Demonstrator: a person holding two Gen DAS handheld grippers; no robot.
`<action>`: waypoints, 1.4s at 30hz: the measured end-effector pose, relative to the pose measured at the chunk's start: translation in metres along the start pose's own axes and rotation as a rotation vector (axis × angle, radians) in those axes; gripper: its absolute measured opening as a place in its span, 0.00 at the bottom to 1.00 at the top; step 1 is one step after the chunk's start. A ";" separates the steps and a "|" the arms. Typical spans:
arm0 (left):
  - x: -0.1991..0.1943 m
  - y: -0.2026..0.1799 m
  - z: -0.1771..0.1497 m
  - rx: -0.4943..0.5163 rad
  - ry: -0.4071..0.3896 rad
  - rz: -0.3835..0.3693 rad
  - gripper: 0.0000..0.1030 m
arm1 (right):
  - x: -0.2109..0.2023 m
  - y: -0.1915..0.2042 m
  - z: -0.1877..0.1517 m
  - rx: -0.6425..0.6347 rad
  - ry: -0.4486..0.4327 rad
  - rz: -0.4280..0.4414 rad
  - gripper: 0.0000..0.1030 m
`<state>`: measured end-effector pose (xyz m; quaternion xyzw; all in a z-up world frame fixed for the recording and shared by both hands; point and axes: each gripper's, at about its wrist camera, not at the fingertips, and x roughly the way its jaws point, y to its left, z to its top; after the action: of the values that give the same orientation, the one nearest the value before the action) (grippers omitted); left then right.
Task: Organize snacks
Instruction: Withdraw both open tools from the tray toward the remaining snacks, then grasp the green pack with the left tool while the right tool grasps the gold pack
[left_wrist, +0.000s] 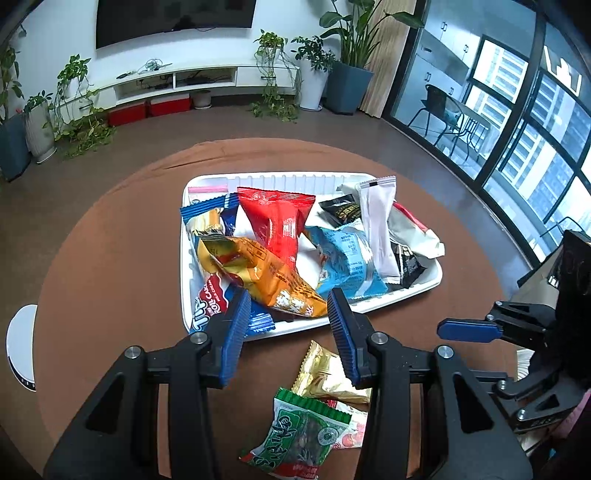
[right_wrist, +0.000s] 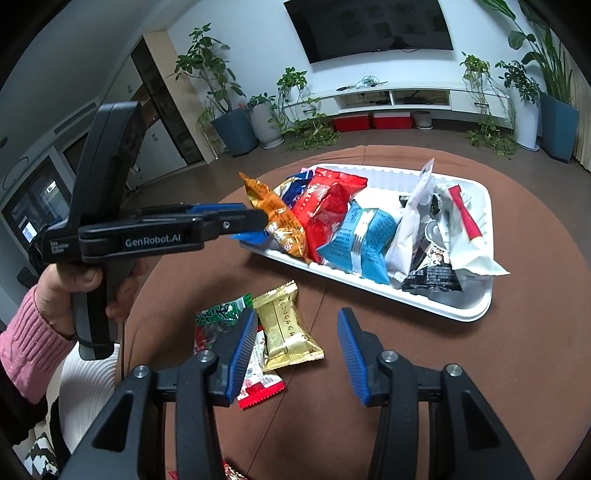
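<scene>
Both tilted downward with blue-padded jaws apart and empty, the left gripper (left_wrist: 286, 325) hovers at the white plastic tray (left_wrist: 406, 293) heaped with snack packets, the right gripper (right_wrist: 297, 354) above loose gold foil packet (right_wrist: 286, 328) on brown round table (right_wrist: 443, 350).

The left gripper (right_wrist: 255, 223) hides the orange packet's (right_wrist: 275, 214) near corner.

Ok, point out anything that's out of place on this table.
Three packets lie loose on the brown table outside the white tray: a gold packet, a green packet and a red-and-white packet partly beneath them. The tray's snacks are heaped, unsorted.
</scene>
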<state>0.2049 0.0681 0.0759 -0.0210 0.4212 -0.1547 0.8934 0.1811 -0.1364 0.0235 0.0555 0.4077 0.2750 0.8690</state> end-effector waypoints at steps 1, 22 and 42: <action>0.000 0.000 -0.001 0.003 0.000 -0.003 0.40 | 0.000 0.001 0.000 -0.002 0.003 0.003 0.47; 0.019 -0.017 -0.087 0.240 0.195 -0.013 0.44 | 0.026 0.014 -0.013 -0.078 0.109 -0.007 0.48; 0.026 -0.015 -0.098 0.286 0.238 -0.030 0.48 | 0.076 0.029 -0.004 -0.239 0.201 -0.071 0.49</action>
<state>0.1421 0.0551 -0.0045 0.1183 0.4974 -0.2277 0.8287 0.2044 -0.0726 -0.0210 -0.0906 0.4586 0.2950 0.8333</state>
